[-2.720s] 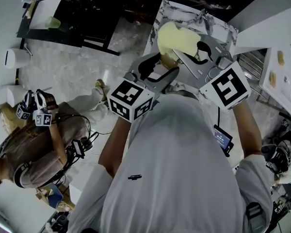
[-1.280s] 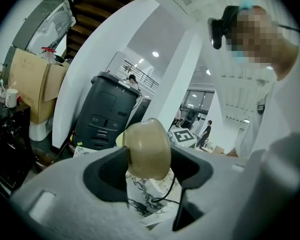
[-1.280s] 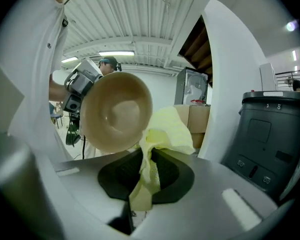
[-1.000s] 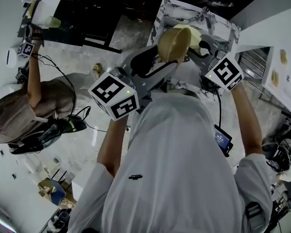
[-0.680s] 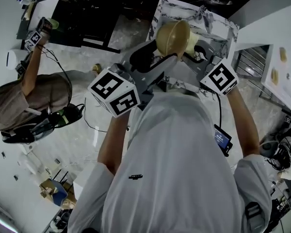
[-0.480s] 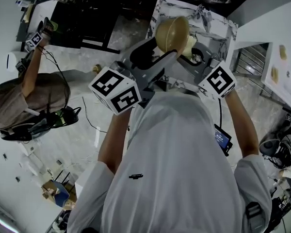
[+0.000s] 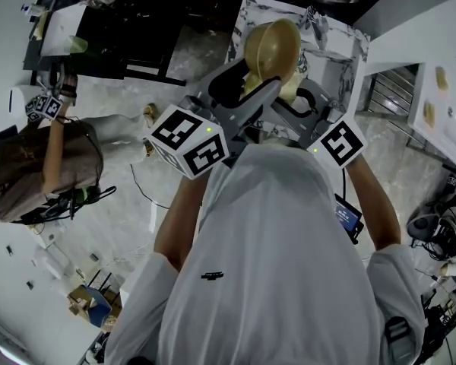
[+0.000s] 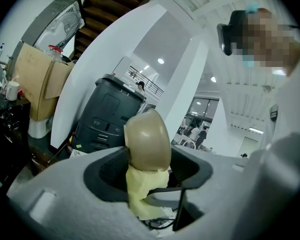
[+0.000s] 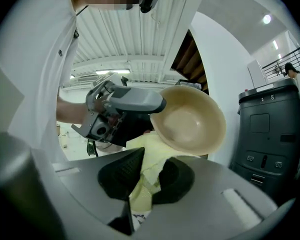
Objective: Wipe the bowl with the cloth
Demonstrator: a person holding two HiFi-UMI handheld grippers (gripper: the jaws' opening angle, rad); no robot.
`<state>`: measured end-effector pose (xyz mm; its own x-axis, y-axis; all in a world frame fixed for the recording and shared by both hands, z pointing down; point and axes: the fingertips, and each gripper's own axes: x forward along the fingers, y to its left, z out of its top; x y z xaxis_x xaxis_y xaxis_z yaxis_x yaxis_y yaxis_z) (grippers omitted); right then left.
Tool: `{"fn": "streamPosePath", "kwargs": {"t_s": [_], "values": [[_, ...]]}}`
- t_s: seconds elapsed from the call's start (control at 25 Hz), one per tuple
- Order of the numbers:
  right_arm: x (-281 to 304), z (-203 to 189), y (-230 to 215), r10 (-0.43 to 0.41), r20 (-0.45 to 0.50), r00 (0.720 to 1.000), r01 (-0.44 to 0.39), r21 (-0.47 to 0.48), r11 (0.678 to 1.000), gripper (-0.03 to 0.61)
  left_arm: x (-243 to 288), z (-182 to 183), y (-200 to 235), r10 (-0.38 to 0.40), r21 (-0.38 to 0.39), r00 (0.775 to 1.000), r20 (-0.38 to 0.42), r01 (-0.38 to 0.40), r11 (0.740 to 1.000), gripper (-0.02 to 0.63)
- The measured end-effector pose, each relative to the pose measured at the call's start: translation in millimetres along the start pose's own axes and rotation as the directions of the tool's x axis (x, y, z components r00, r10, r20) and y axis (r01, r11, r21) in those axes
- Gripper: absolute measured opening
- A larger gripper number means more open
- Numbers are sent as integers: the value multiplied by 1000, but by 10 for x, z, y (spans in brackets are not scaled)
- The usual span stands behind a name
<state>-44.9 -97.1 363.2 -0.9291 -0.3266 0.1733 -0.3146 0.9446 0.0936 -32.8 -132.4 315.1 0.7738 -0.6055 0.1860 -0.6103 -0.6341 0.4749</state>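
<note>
The person's white-shirted torso (image 7: pixel 273 257) fills the head view beneath the bowl (image 9: pixel 190 120), which is raised in the air in front of the chest with a marble-topped table (image 7: pixel 262 12) beyond it. The left gripper (image 8: pixel 142 164) is clamped on the bowl's rim and holds it tipped on edge, its hollow turned toward the right gripper (image 9: pixel 147 176). That gripper's jaws are pinched together on the yellow cloth (image 9: pixel 149 159), whose free fold lies against the bowl's lower rim, just outside the hollow. Wiping looks to be under way. To do it well, I judge the cloth should be carried over the rim into the hollow and swept around the inner wall with light pressure. The left gripper should hold firm meanwhile, since a push on the far rim could lever the bowl loose.
</note>
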Motion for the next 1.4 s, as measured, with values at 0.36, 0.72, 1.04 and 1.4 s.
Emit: {"fn": "streamPosePath", "kwargs": {"t_s": [0.36,0.72,1.04,1.4], "values": [[44,21,259,30,-55,998,-31,-25,999,40,-73,-32,51,9,-30,1000,14,-9,1000,262],[-140,38,385,56,-49,997,-55,21,998,40,-196,-33,280,66,-88,997,49,-62,994,262],[-337,211,273,-54,38,998,48,139,989,40,-258,-20,373,81,-141,993,85,-68,988,262],[-705,494,-110,-280,94,955,262,169,950,40,-317,-57,433,103,-262,982,158,-59,963,262]]}}
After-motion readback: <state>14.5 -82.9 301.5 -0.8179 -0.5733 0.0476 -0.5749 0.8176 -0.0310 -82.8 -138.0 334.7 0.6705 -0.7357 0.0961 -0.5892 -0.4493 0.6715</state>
